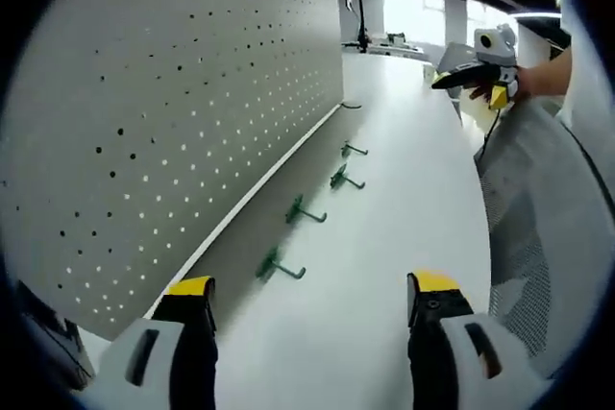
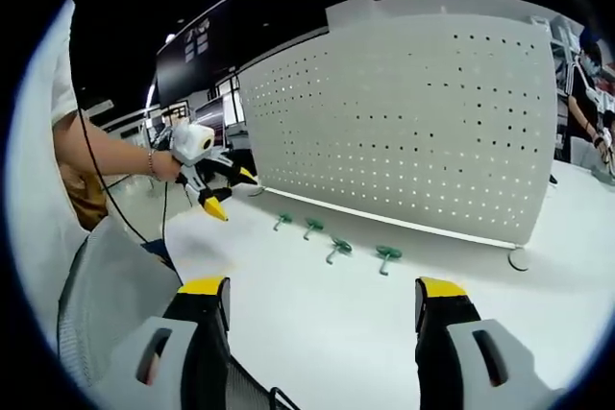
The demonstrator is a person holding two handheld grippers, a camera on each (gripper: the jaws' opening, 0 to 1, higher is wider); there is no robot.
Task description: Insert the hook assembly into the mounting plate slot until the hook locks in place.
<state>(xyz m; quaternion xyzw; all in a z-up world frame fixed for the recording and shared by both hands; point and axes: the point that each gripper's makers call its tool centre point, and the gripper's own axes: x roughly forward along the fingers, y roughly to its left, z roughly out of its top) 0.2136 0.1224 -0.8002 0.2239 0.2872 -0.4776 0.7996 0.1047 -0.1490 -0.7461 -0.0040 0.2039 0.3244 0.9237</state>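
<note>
Nearest us in the left gripper view, our left gripper (image 1: 312,300) is hanging open and empty above the white tabletop (image 1: 404,141); four green metal hooks (image 1: 279,267) are lying beside the upright grey perforated mounting plate (image 1: 173,112). Turning to the right gripper view, our right gripper (image 2: 322,304) is likewise gaping empty, hooks well ahead.

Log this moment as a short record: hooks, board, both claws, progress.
hooks: four green hooks lying in a row on the white table along the foot of the board
board: perforated panel, upright, no hook seen mounted on it
left claw: open, holding nothing, aimed along the row
right claw: open, holding nothing, facing the board
progress: no hook picked up yet
</note>
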